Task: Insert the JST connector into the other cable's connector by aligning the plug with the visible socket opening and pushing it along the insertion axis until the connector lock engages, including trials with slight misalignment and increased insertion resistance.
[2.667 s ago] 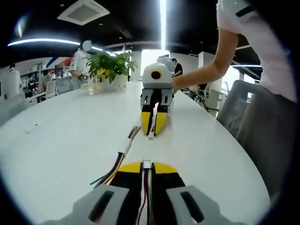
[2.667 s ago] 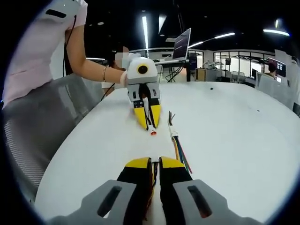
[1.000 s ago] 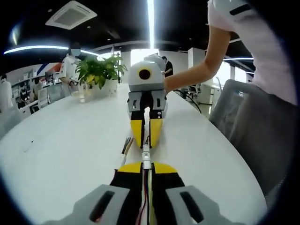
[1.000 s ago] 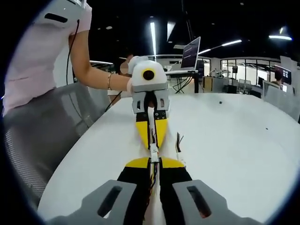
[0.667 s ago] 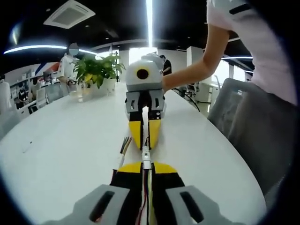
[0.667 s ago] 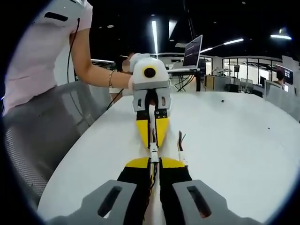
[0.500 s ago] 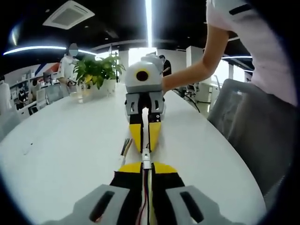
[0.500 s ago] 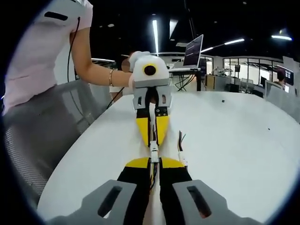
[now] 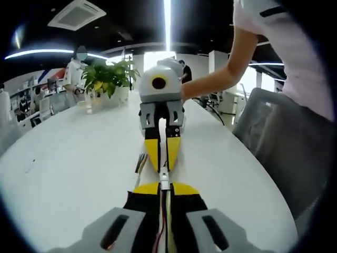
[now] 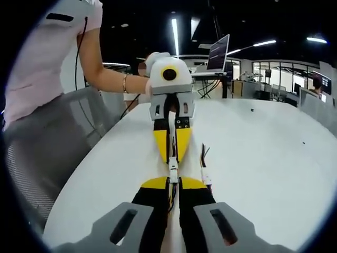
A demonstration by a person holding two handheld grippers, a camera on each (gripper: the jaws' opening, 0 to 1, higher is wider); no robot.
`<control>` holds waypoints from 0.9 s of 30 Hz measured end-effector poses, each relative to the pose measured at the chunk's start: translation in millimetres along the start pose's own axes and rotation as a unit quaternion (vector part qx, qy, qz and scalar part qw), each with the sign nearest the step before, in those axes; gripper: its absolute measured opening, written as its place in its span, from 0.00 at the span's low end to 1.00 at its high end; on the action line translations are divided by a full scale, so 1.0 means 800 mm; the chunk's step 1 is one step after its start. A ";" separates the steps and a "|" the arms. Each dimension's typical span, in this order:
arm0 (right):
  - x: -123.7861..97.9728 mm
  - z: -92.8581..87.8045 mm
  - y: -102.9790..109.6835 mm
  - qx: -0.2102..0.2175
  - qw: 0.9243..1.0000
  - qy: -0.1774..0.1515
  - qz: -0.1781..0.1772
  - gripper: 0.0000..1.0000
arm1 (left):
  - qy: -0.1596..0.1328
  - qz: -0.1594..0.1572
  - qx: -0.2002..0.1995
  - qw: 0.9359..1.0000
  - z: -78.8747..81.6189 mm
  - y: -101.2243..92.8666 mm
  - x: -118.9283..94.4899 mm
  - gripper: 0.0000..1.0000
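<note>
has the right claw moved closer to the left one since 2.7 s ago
Yes. In the left gripper view the right claw has closed in from farther up the white table, and now meets the left claw.

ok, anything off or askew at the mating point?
Nothing stands out. Left gripper and right gripper meet tip to tip, their white connectors in line. A spare cable lies loose beside them.

A white table [image 9: 73,158] is seen, with a potted plant [image 9: 108,79] at eleven o'clock. A grey chair [image 10: 47,153] stands at nine o'clock; a laptop [image 10: 218,52] at one o'clock.
</note>
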State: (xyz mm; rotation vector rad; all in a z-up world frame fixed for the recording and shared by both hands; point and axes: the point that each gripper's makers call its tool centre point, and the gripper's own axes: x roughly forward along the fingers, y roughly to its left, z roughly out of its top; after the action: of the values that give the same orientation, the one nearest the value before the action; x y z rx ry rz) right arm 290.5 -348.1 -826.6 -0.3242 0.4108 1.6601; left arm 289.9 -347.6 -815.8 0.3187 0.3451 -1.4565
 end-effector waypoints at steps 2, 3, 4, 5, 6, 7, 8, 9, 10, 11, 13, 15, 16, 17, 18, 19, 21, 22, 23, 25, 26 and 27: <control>0.001 -0.001 0.001 -0.001 1.000 0.005 0.001 0.03 | -0.001 -0.001 -0.001 1.000 0.001 -0.001 -0.001 0.00; 0.001 -0.001 0.001 -0.002 1.000 0.005 0.002 0.03 | -0.001 -0.001 -0.002 1.000 0.001 -0.001 -0.001 0.00; 0.001 -0.001 0.001 -0.002 1.000 0.006 0.002 0.03 | -0.001 -0.001 -0.004 1.000 0.000 -0.001 -0.001 0.00; 0.001 0.000 0.002 -0.003 1.000 0.006 0.002 0.03 | 0.000 0.000 -0.004 1.000 0.000 -0.001 -0.001 0.00; 0.001 0.000 0.002 -0.002 1.000 0.008 0.004 0.03 | 0.000 -0.001 -0.006 1.000 -0.001 -0.001 -0.001 0.00; 0.002 -0.001 0.003 -0.006 1.000 0.012 0.004 0.03 | -0.002 -0.002 -0.008 1.000 -0.001 -0.001 -0.001 0.00; 0.002 -0.001 0.004 -0.008 1.000 0.014 0.005 0.03 | -0.003 -0.002 -0.012 1.000 -0.003 0.001 -0.002 0.00; 0.003 -0.002 0.004 -0.009 1.000 0.017 0.006 0.03 | -0.008 -0.002 -0.017 1.000 -0.002 0.002 -0.004 0.00; 0.003 -0.002 0.006 -0.012 1.000 0.020 0.009 0.03 | -0.014 -0.003 -0.019 1.000 0.000 0.003 -0.005 0.00; 0.003 -0.002 0.007 -0.012 1.000 0.021 0.009 0.03 | -0.011 -0.004 -0.022 1.000 -0.001 0.002 -0.005 0.00; 0.004 -0.002 0.008 -0.012 1.000 0.024 0.012 0.03 | -0.004 -0.007 -0.018 1.000 -0.006 0.002 -0.005 0.00; 0.004 -0.002 0.011 -0.016 0.999 0.029 0.014 0.03 | -0.004 -0.009 -0.019 1.000 -0.006 0.001 -0.005 0.00; 0.004 -0.002 0.012 -0.020 0.999 0.030 0.014 0.03 | -0.004 -0.010 -0.017 1.000 -0.006 0.001 -0.005 0.00; 0.004 -0.001 0.012 -0.022 0.999 0.029 0.013 0.03 | -0.005 -0.009 -0.013 1.000 -0.006 0.002 -0.006 0.00; 0.003 0.000 0.012 -0.022 0.999 0.028 0.013 0.02 | -0.009 -0.010 -0.011 1.000 -0.005 0.002 -0.007 0.00; 0.002 0.001 0.011 -0.022 0.999 0.025 0.011 0.02 | -0.010 -0.009 -0.010 1.000 -0.005 0.003 -0.007 0.00; 0.002 0.003 0.011 -0.018 1.000 0.022 0.010 0.02 | -0.014 -0.010 -0.011 1.000 -0.004 0.004 -0.008 0.00; 0.002 0.003 0.011 -0.018 1.000 0.023 0.009 0.02 | -0.016 -0.010 -0.011 1.000 -0.003 0.004 -0.007 0.00; 0.001 0.003 0.011 -0.018 1.000 0.024 0.008 0.02 | -0.016 -0.010 -0.010 1.000 -0.003 0.004 -0.007 0.00; 0.002 0.004 0.012 -0.016 0.999 0.027 0.007 0.02 | -0.012 -0.010 -0.016 1.000 -0.006 0.005 -0.006 0.00; 0.002 0.004 0.012 -0.015 0.999 0.028 0.007 0.02 | -0.009 -0.010 -0.014 1.000 -0.006 0.003 -0.003 0.00; 0.002 0.003 0.013 -0.013 0.999 0.029 0.006 0.02 | -0.008 -0.010 -0.015 1.000 -0.006 0.003 -0.002 0.00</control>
State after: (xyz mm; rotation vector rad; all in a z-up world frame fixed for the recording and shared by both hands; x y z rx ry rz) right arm 280.3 -346.5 -824.3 -0.3915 0.4362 1.6726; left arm 291.7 -343.7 -819.5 0.2789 0.3582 -1.4722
